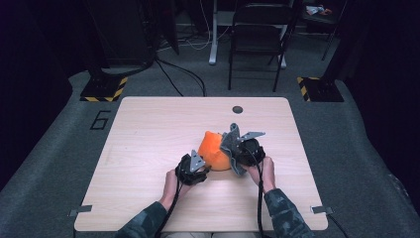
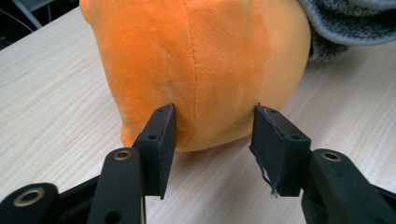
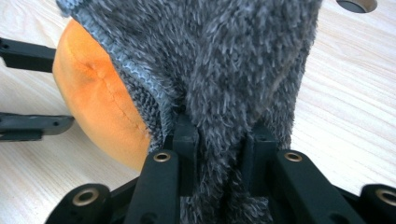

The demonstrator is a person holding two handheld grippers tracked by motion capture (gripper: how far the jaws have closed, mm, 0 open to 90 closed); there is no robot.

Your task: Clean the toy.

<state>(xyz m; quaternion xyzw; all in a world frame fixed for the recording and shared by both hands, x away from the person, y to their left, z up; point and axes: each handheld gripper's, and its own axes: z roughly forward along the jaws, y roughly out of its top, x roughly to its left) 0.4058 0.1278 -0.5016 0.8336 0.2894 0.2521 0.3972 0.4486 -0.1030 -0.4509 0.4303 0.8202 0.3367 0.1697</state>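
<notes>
Tabletop (image 1: 148, 148) of pale wood grain carries the work, with a small round hole near its far edge. Near its middle, toward the person's side, sits an orange plush toy (image 1: 214, 148), rounded and short-napped, a stitched seam running down its face. A grey fuzzy knit hat (image 1: 231, 145) drapes over the toy's right side, shaggy outside and ribbed at the rim.

The right hand-held gripper (image 3: 220, 142) is clamped on a bunched fold of the hat, fabric squeezed between its jaws. The left hand-held gripper (image 2: 212, 128) stands parted, its flat pads on either side of the toy's lower bulge and not pressing in; the toy rests on the tabletop between them.

The step looks like drawing the hat over or off the plush. To do it well, the left gripper would best close on the soft body low down to steady it, while the right pulls along the hat's rim rather than the loose pile, since the knit stretches and the plush slides easily.
</notes>
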